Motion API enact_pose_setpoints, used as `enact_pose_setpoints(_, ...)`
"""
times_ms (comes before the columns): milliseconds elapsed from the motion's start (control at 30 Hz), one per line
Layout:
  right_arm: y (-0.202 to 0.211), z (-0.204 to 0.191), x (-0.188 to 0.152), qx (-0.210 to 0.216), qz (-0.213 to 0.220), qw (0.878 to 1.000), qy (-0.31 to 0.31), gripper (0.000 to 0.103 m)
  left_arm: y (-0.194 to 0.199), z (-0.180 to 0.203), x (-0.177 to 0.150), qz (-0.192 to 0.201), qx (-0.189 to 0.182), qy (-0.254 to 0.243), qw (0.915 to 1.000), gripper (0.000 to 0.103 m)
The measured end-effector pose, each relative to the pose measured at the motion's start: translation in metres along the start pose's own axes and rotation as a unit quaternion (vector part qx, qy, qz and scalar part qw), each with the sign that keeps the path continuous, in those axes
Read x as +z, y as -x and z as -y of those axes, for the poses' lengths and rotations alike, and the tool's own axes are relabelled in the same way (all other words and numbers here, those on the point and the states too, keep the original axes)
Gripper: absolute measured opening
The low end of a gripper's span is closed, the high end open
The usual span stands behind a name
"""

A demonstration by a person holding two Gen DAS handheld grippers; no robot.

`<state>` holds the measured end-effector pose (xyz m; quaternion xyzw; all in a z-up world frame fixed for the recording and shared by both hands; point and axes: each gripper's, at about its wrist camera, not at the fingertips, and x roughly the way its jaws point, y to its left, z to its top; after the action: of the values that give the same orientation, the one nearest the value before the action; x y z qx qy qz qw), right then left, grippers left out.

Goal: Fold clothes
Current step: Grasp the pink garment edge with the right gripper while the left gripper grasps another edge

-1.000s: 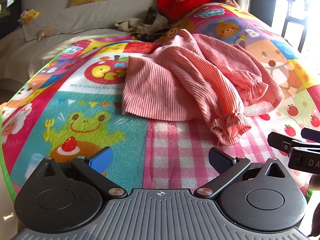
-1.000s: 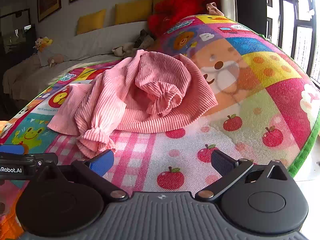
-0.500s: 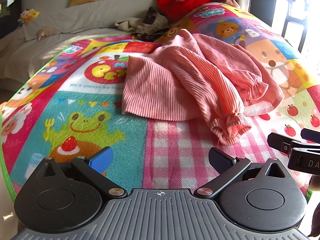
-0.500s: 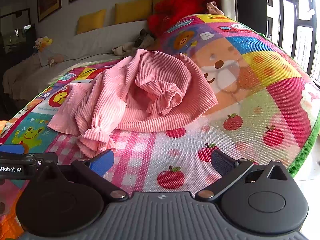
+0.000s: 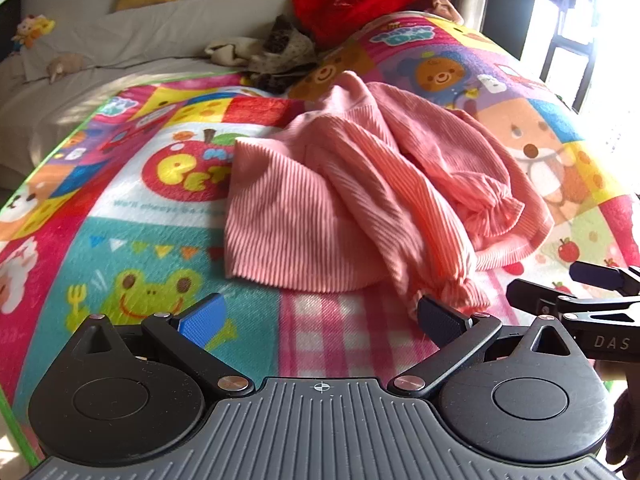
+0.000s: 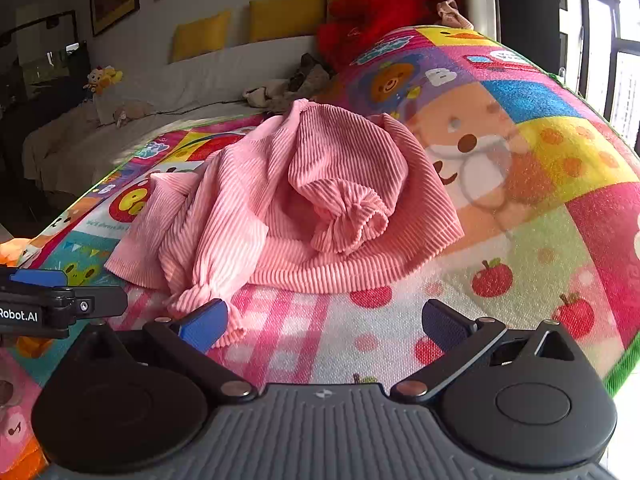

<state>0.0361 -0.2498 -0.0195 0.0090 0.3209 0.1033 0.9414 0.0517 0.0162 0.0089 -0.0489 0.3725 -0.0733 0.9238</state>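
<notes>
Cartoon animals and apples cover the bright play mat (image 5: pixel 132 248) spread before a grey sofa (image 6: pixel 208 80) with yellow cushions (image 6: pixel 286 12) and framed pictures above. Crumpled mid-mat lies the pink ribbed top (image 5: pixel 360 200). The left gripper (image 5: pixel 320 318) and right gripper (image 6: pixel 322 322) hover spread and empty just short of its cuffs.

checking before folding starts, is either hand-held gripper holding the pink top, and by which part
Nothing is held. The left hand-held gripper and right hand-held gripper are both open, short of the crumpled pink top.
</notes>
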Motion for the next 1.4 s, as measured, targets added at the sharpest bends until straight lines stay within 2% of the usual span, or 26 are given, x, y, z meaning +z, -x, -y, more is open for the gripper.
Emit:
enact_pose_setpoints(100,-0.016,0.006,0.024,0.004,0.003,1.0,0.0,0.103,-0.017,-0.004,0.023,-0.011,-0.02,0.003,0.9997,0.103)
enact_pose_setpoints(233,-0.051,0.019,0.058,0.025,0.004,1.0,-0.01,0.103,-0.054,-0.01,0.049,-0.03,-0.004,0.004,0.9995,0.103)
enact_pose_setpoints(300,-0.077,0.029,0.07,0.039,-0.009,0.999,-0.031,0.103,-0.073,-0.014,0.06,-0.045,0.006,0.007,0.9989,0.103)
enact_pose_setpoints(433,-0.125,0.049,0.072,0.068,-0.076,0.988,-0.114,0.103,-0.095,-0.024,0.067,-0.081,-0.003,0.027,0.9964,0.103)
enact_pose_setpoints(500,-0.127,0.052,0.069,0.074,-0.066,0.988,-0.122,0.103,-0.099,-0.026,0.067,-0.085,-0.003,0.023,0.9961,0.103)
enact_pose_setpoints(567,-0.127,0.055,0.066,0.078,-0.053,0.987,-0.131,0.103,-0.1,-0.026,0.066,-0.082,-0.005,0.016,0.9965,0.103)
enact_pose_setpoints(700,-0.128,0.046,0.061,0.075,-0.052,0.992,-0.089,0.103,-0.096,-0.028,0.058,-0.07,-0.016,-0.005,0.9974,0.103)
enact_pose_setpoints(767,-0.12,0.049,0.064,0.058,-0.034,0.995,-0.074,0.103,-0.091,-0.03,0.055,-0.067,-0.028,-0.025,0.997,0.103)
enact_pose_setpoints(867,-0.108,0.055,0.069,0.03,-0.006,0.998,-0.051,0.103,-0.073,-0.048,0.06,-0.039,-0.074,-0.001,0.9965,0.103)
enact_pose_setpoints(900,-0.103,0.056,0.071,0.021,0.004,0.999,-0.043,0.103,-0.068,-0.053,0.063,-0.024,-0.078,0.004,0.9967,0.103)
enact_pose_setpoints(967,-0.095,0.06,0.074,0.002,0.023,0.999,-0.028,0.103,-0.064,-0.059,0.073,0.0,-0.048,0.011,0.9988,0.103)
enact_pose_setpoints(1033,-0.087,0.063,0.077,-0.017,0.042,0.999,-0.013,0.094,-0.07,-0.064,0.082,0.012,-0.025,0.023,0.9993,0.103)
enact_pose_setpoints(1100,-0.078,0.067,0.081,-0.035,0.061,0.998,0.002,0.073,-0.083,-0.064,0.087,0.009,-0.009,0.017,0.9998,0.103)
enact_pose_setpoints(1200,-0.096,0.076,0.076,-0.032,0.038,0.998,-0.023,0.055,-0.101,-0.053,0.091,0.003,0.012,-0.018,0.9998,0.098)
enact_pose_setpoints(1267,-0.108,0.078,0.071,-0.031,0.023,0.999,-0.029,0.054,-0.108,-0.045,0.092,0.003,0.02,-0.038,0.9991,0.083)
enact_pose_setpoints(1300,-0.115,0.079,0.069,-0.031,0.016,0.999,-0.03,0.049,-0.111,-0.041,0.091,0.002,0.022,-0.046,0.9987,0.073)
enact_pose_setpoints(1333,-0.119,0.08,0.068,-0.024,0.009,0.999,-0.038,0.045,-0.114,-0.038,0.089,0.0,0.026,-0.054,0.9982,0.071)
enact_pose_setpoints(1367,-0.121,0.081,0.068,-0.012,0.001,0.999,-0.049,0.034,-0.116,-0.034,0.087,-0.002,0.029,-0.061,0.9977,0.07)
enact_pose_setpoints(1400,-0.122,0.082,0.068,-0.003,-0.006,0.998,-0.06,0.025,-0.119,-0.032,0.085,-0.005,0.031,-0.067,0.9973,0.056)
